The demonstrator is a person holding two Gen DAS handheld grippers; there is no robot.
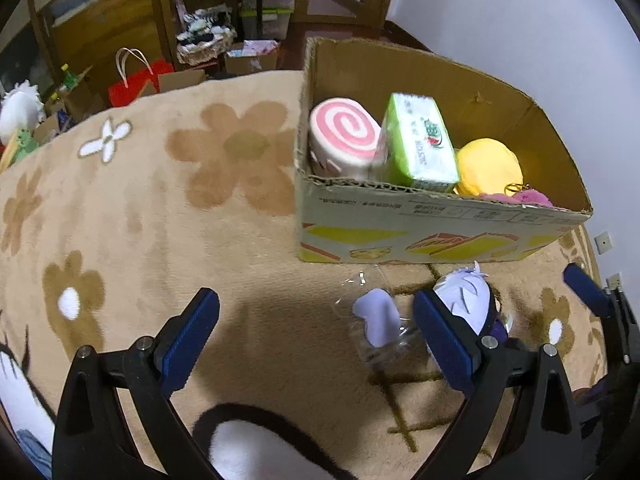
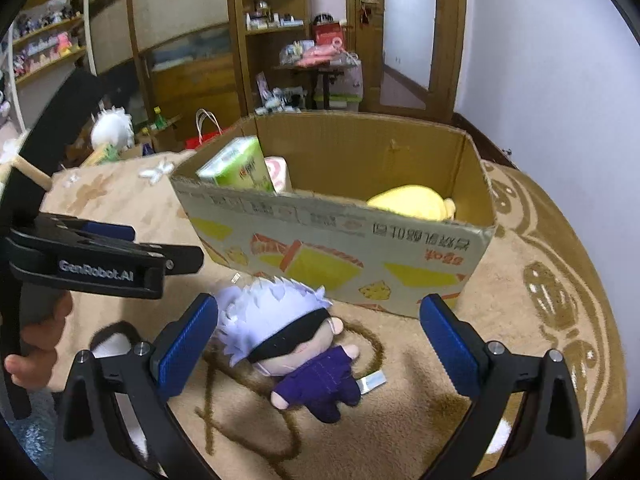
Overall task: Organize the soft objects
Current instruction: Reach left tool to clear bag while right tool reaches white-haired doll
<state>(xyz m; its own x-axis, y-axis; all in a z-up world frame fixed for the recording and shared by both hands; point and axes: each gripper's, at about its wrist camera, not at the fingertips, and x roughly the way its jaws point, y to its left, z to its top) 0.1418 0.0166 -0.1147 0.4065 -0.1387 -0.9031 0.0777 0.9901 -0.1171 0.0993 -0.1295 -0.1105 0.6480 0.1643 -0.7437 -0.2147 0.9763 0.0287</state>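
A small plush doll [image 2: 296,336] with white spiky hair, a black blindfold and a purple outfit lies on the beige flowered rug [image 2: 400,420] in front of the cardboard box [image 2: 332,224]. My right gripper [image 2: 320,312] is open, its blue pads on either side of the doll and apart from it. My left gripper [image 1: 316,316] is open over the rug just left of the doll [image 1: 468,296], with a clear plastic wrapper [image 1: 378,320] lying between its fingers. The box [image 1: 440,198] holds a pink swirl roll plush [image 1: 344,136], a green tissue pack [image 1: 420,140], a yellow plush [image 1: 488,164] and a pink fuzzy item [image 1: 528,198].
A hand [image 2: 36,344] holds the left gripper's handle at the left edge. Beyond the rug stand a red paper bag [image 1: 136,84], cartons, wooden shelves [image 2: 272,20] and a cluttered small table [image 2: 324,64]. A white wall [image 1: 540,20] rises behind the box.
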